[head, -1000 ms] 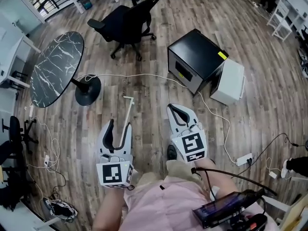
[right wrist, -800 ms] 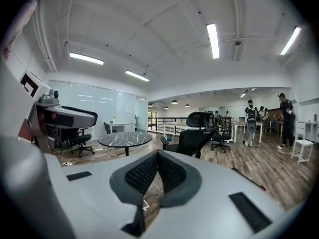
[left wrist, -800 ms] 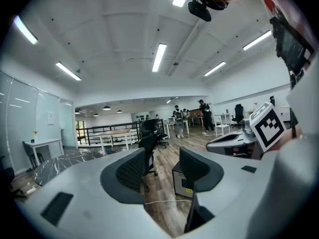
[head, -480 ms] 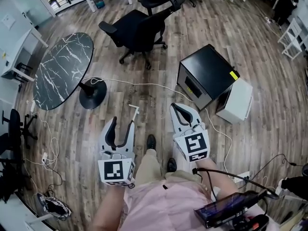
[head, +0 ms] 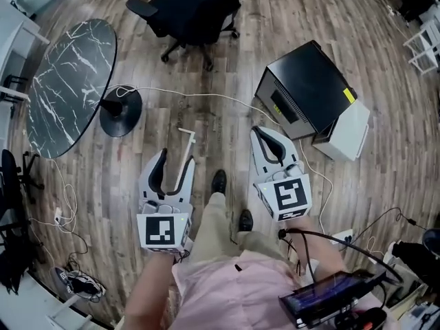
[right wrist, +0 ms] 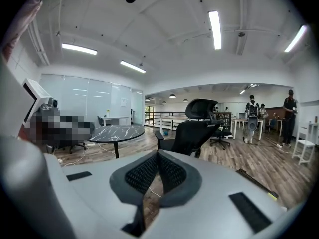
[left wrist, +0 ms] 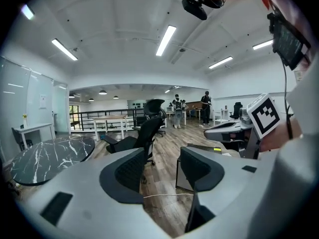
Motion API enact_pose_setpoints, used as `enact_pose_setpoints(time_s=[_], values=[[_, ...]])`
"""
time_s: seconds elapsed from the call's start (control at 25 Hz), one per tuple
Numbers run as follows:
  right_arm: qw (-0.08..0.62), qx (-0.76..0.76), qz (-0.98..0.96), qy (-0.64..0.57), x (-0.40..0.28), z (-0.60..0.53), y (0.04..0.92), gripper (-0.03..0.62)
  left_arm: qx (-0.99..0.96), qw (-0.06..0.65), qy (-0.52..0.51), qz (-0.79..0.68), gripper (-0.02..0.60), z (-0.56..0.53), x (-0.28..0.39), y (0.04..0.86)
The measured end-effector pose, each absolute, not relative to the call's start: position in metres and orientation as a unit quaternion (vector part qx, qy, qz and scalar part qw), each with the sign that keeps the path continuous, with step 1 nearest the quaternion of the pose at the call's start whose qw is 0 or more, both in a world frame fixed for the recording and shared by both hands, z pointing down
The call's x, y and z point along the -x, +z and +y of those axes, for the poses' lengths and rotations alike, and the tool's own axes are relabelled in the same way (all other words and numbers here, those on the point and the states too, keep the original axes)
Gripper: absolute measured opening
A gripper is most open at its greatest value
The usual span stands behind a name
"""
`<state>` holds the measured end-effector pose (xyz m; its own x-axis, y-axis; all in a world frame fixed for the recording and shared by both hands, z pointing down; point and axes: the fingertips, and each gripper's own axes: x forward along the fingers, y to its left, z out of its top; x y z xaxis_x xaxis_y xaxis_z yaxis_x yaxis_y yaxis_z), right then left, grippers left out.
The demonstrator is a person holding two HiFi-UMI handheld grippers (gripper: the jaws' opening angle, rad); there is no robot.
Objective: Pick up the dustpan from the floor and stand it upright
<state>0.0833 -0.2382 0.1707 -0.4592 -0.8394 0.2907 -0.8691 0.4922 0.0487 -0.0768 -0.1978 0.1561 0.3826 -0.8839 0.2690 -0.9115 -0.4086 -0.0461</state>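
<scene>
In the head view a thin white handle (head: 184, 153) with a short crossbar at its far end shows on the wooden floor; it looks like the dustpan's, and the pan itself is hidden under my left gripper. My left gripper (head: 176, 160) hangs well above that handle, open, with nothing between its jaws. The left gripper view looks level across the room, where my left gripper (left wrist: 162, 171) is empty and no dustpan shows. My right gripper (head: 260, 132) is held to the right, shut and empty. Its own view shows my right gripper (right wrist: 157, 166) with the pads pressed together.
A black office chair (head: 192, 12) stands ahead, a round marble table (head: 65, 81) with a black base (head: 120, 112) at the left. A black cabinet (head: 309, 91) and a white box (head: 347, 133) sit at the right. A white cable (head: 206, 96) crosses the floor. The person's shoe (head: 218, 181) lies between the grippers.
The person has stepped forward, one shoe now out between the grippers. The chair, table and cabinet have shifted in the view. Both grippers keep their states and places before the body.
</scene>
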Motion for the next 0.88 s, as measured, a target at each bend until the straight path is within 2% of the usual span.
enact_pose_setpoints(time_s=[0.52,0.88], values=[[0.175,-0.485,-0.852,0.093,-0.057,-0.318,0.301,0.000,-0.845,0.138,0.195,-0.479,0.249,-0.283,0.085,0.334],[0.188,-0.468,-0.857,0.104,-0.036,-0.345,0.402,0.000,-0.852,0.161,0.212,-0.450,0.258,-0.325,0.089,0.457]])
